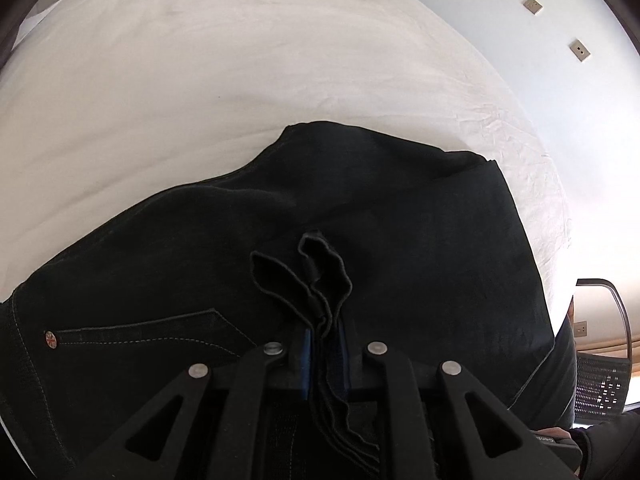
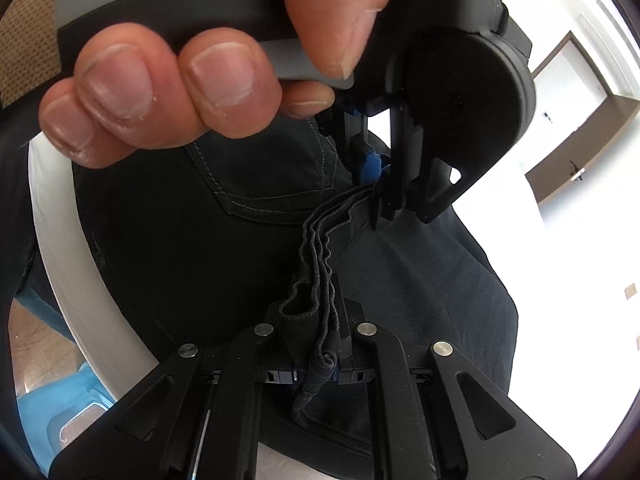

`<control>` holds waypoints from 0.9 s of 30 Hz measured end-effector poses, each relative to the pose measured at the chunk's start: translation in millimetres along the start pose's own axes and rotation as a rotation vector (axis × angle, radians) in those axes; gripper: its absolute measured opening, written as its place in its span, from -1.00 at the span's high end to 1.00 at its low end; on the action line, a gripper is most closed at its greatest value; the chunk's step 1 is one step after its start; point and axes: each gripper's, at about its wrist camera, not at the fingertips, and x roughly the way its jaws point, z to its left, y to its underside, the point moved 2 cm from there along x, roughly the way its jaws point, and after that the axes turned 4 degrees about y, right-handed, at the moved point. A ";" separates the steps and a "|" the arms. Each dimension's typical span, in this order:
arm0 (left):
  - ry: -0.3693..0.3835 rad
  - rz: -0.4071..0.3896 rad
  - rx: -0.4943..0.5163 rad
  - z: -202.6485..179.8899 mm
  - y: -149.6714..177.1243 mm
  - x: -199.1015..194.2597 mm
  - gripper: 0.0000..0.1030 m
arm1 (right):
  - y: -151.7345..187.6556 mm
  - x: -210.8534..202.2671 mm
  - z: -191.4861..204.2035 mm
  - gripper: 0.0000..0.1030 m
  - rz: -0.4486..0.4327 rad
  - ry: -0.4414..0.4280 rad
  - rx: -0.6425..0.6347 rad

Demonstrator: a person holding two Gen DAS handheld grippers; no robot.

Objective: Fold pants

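So both grippers are clamped on the same bunched hem edge of the black pants (image 1: 360, 208), which are lying folded over on the white bed sheet (image 1: 200, 80). The left gripper (image 1: 324, 344) has its blue pads squeezed tight on several stacked layers of cloth, pointing out across the pants toward the far side of the sheet. The right gripper (image 2: 320, 356) is closed on the same wavy strip of fabric just beside it. From the right wrist view you can see the person's left hand (image 2: 168, 92) wrapped around the left gripper's handle, fingers curled under, thumb on top, hovering right above the pants' pocket seam (image 2: 256, 200).
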 end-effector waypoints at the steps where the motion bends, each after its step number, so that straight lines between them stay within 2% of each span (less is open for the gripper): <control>1: -0.006 -0.003 0.002 2.2 1.6 -0.3 0.71 | -0.6 0.7 -6.8 0.77 -0.002 -0.002 0.003; 3: -0.032 -0.009 -0.001 6.1 3.8 0.2 0.58 | -2.7 6.9 -16.4 0.77 -0.003 -0.014 0.030; 5: -0.054 -0.019 -0.013 17.4 8.1 -3.1 0.28 | -4.7 2.6 -20.8 0.75 0.007 -0.032 0.064; 7: -0.074 -0.047 -0.027 21.2 9.3 -8.4 0.12 | -0.8 2.4 -32.0 0.72 0.010 -0.083 0.101; 9: -0.098 -0.073 -0.036 21.6 11.2 -15.1 0.12 | 7.3 -4.3 -50.0 0.66 0.030 -0.188 0.201; 10: -0.145 -0.089 -0.033 21.0 12.1 -18.6 0.00 | 12.6 -8.6 -59.5 0.57 0.038 -0.246 0.255; 11: -0.219 -0.109 -0.027 20.4 13.7 -23.1 -0.20 | 19.4 -14.1 -70.3 0.51 0.039 -0.313 0.311; 12: -0.266 -0.131 -0.024 21.3 17.3 -28.9 -0.22 | 27.5 -21.1 -82.5 0.33 0.037 -0.379 0.370; 13: -0.304 -0.158 -0.023 19.6 18.9 -35.8 -0.22 | 35.5 -26.7 -94.7 0.03 0.033 -0.424 0.423; 14: -0.329 -0.185 -0.021 16.1 21.3 -42.6 -0.22 | 44.9 -31.6 -109.2 -0.07 0.025 -0.473 0.485; 16: -0.351 -0.249 -0.005 2.3 28.2 -57.6 -0.22 | 67.9 -36.9 -147.8 -0.14 -0.002 -0.574 0.637; 19: -0.351 -0.330 0.046 -29.8 46.3 -69.6 -0.22 | 105.9 -24.1 -216.1 -0.14 -0.015 -0.671 0.830; 21: -0.358 -0.315 0.095 -52.4 57.0 -58.0 -0.22 | 129.9 -3.2 -263.8 -0.13 -0.024 -0.739 0.958; 22: -0.366 -0.296 0.113 -60.3 63.0 -47.5 -0.22 | 139.1 11.5 -283.3 -0.03 -0.025 -0.772 1.004; 24: -0.359 -0.247 0.106 -63.8 73.0 -25.1 -0.22 | 154.4 49.7 -323.1 0.13 -0.031 -0.861 1.090; 27: -0.352 -0.150 0.070 -60.8 86.8 10.2 -0.23 | 164.4 96.3 -357.7 0.15 -0.036 -0.978 1.195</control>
